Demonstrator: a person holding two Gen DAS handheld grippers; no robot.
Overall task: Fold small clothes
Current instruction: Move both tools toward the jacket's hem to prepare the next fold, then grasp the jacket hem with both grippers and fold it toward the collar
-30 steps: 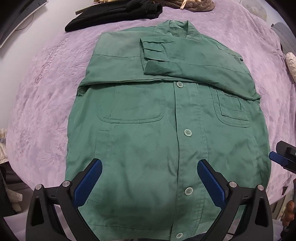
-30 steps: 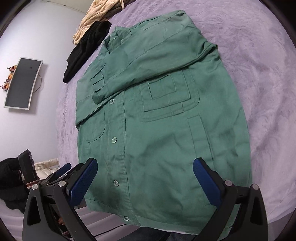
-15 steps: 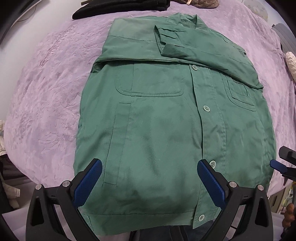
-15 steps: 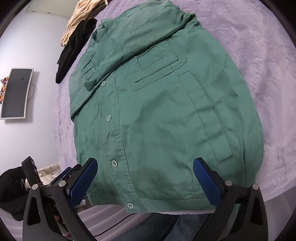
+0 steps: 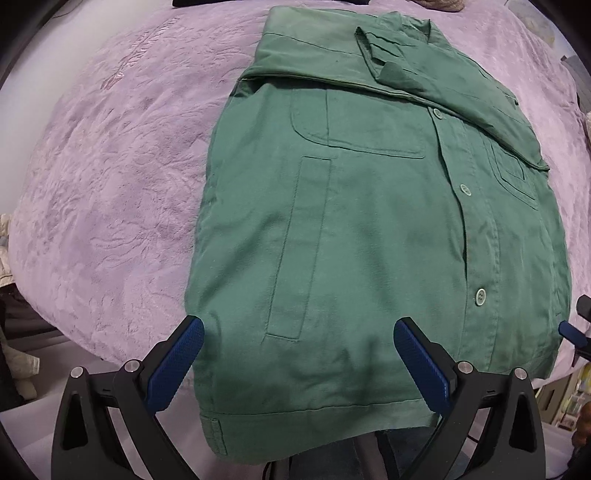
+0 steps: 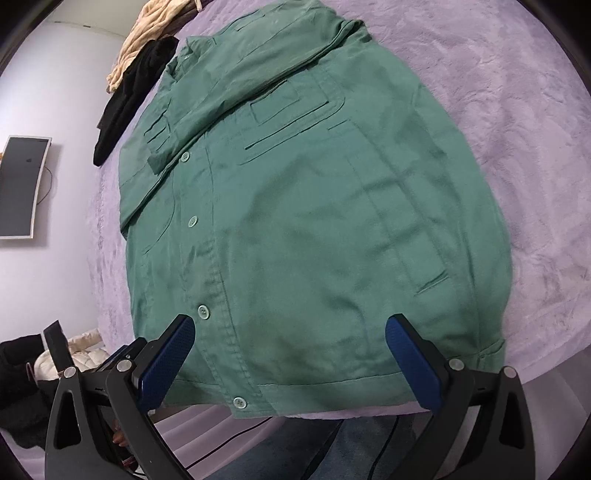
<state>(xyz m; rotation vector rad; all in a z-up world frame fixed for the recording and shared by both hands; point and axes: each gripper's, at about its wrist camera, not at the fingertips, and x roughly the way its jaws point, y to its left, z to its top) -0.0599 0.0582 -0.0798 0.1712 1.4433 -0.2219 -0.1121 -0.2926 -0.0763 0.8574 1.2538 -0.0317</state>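
Note:
A green button-up jacket (image 5: 369, 229) lies front up on the purple blanket (image 5: 110, 184), both sleeves folded across its chest. Its hem hangs at the near edge. My left gripper (image 5: 297, 362) is open and empty, hovering over the hem's left part. My right gripper (image 6: 290, 363) is open and empty over the hem's right part of the jacket (image 6: 314, 221). The right gripper's blue tip shows at the right edge of the left wrist view (image 5: 570, 332). The left gripper shows at lower left in the right wrist view (image 6: 122, 358).
A black garment (image 6: 133, 92) and a beige one (image 6: 147, 33) lie at the far end of the blanket (image 6: 517, 147). A monitor (image 6: 20, 184) hangs on the left wall. A pale bundle (image 6: 74, 354) lies on the floor.
Both grippers have drawn back and down toward the jacket's hem, the left one shifting left. Both stayed open. The jacket has not moved.

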